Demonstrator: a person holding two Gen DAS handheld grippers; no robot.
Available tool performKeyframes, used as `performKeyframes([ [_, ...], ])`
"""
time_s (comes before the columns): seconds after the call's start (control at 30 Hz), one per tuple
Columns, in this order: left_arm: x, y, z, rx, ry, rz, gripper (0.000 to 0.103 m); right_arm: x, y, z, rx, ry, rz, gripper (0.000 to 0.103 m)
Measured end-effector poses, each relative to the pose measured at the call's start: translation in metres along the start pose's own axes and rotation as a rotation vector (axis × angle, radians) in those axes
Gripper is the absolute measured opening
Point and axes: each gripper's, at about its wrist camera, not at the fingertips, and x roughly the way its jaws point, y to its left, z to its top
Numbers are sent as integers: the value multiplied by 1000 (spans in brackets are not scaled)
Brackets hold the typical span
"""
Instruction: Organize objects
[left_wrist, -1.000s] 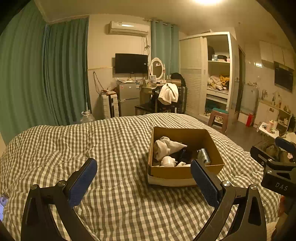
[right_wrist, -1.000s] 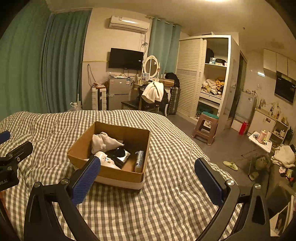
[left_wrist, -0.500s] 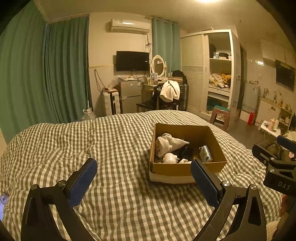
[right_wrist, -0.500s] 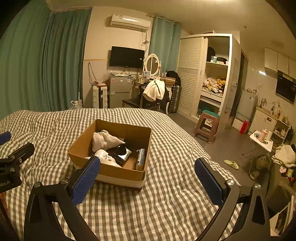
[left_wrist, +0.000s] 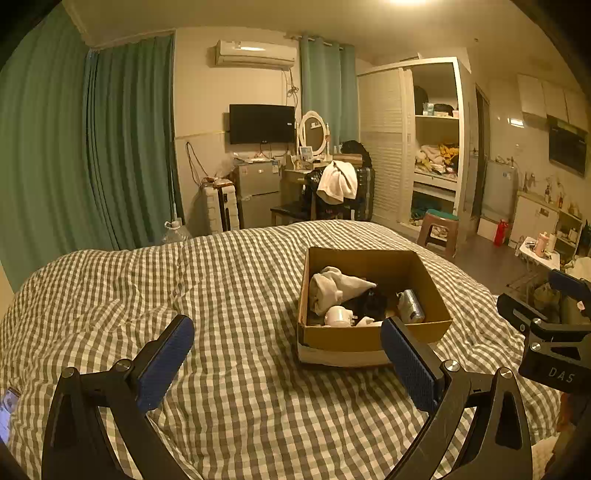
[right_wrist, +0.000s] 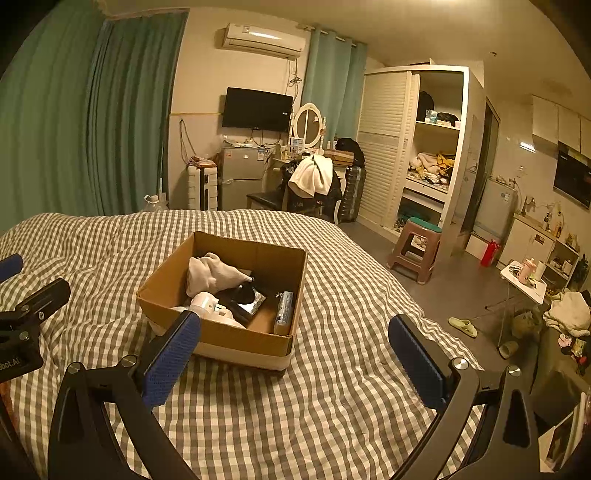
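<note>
Both tools are released and grasp nothing: the left tool (left_wrist: 286, 350) and the right tool (right_wrist: 293, 349) hang above the checked bed (left_wrist: 229, 288). The cardboard box (left_wrist: 369, 338) sits right of centre in the left view, left of centre in the right view, holding a white cloth (left_wrist: 334, 290) and a silver can (left_wrist: 412, 311).

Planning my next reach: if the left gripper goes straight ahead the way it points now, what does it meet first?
Probably the grey-and-white checked quilt: the open left gripper aims left of the brown cardboard box, whose near corner sits by its right finger. Depth is unclear.
</note>
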Motion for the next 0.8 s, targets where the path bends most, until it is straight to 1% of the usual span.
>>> performKeyframes([
  [0.33, -1, 3, 2, -2, 3, 11, 103, 3, 1, -1, 1, 8, -1, 102],
  [0.47, -1, 4, 3, 5, 3, 29, 103, 4, 2, -1, -1, 11, -2, 102],
  [0.8, -1, 4, 3, 6, 5, 24, 103, 5, 3, -3, -7, 18, -3, 102],
])
